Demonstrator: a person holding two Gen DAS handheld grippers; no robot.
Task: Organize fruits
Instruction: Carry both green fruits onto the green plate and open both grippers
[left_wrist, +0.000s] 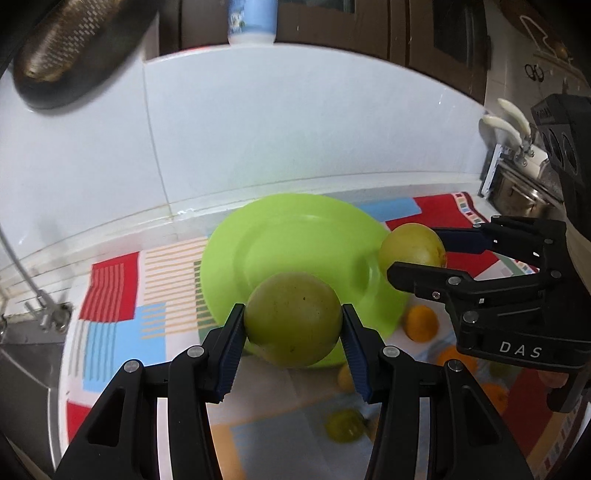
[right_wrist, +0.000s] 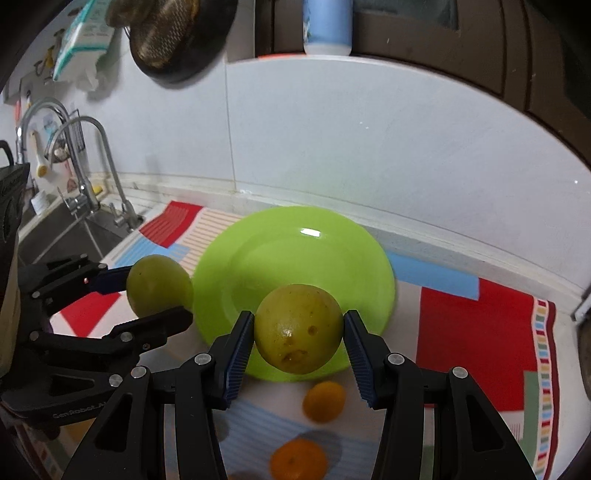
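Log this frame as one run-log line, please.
left gripper: shut on green fruit | right gripper: shut on second green fruit | green plate: empty | oranges: on mat

The plate (right_wrist: 295, 254) lies on the mat (right_wrist: 476, 332), oranges (right_wrist: 324, 401) at its 6 o'clock, sink (right_wrist: 66, 236) at 9.

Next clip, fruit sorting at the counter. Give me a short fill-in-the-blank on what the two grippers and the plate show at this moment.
1. The left gripper is shut on a ____ fruit.
2. The green plate holds ____ fruits so far.
3. The right gripper carries its fruit above the plate's ____ rim.
4. The fruits lying on the patterned mat near the plate are mostly ____ in colour.

Missing words: green; no; near; orange
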